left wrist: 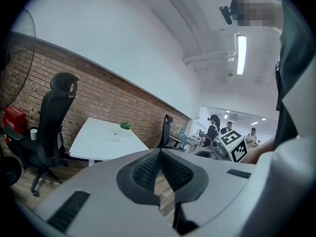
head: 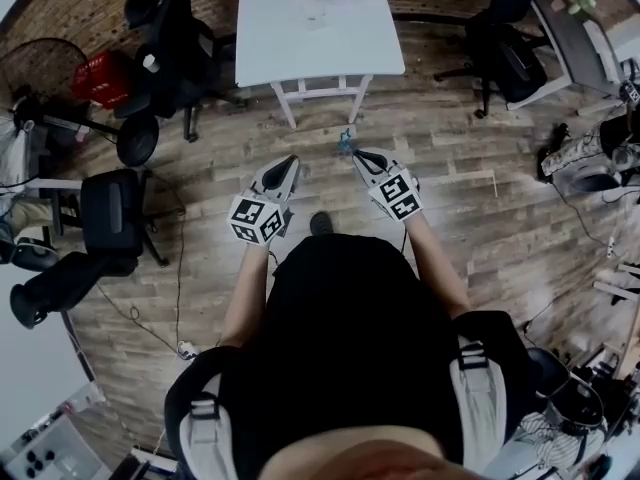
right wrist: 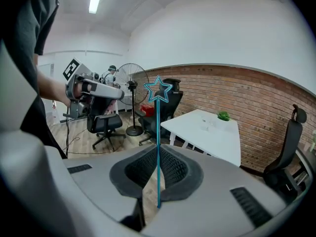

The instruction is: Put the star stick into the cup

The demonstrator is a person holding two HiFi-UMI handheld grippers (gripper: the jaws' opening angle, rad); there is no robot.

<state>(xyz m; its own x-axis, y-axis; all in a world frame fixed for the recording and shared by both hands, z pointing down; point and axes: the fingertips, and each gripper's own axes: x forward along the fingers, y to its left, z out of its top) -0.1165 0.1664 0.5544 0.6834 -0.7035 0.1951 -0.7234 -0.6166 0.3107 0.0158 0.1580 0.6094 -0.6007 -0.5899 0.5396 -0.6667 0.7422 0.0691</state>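
Head view: star stick (head: 345, 144) pinched in right gripper (head: 362, 156), left gripper (head: 285, 168) alongside, both well short of white table (head: 320, 53). Left gripper view: jaws pressed together on nothing; cup (left wrist: 115, 136) far off beside plant (left wrist: 125, 126). Right gripper view: clamped on stick's shaft, star up. Picked up, not yet delivered; open floor ahead, office chair (right wrist: 104, 122) aside.

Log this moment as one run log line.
right gripper: shut on star stick | left gripper: shut, empty | cup: on table ahead | star stick: not in cup
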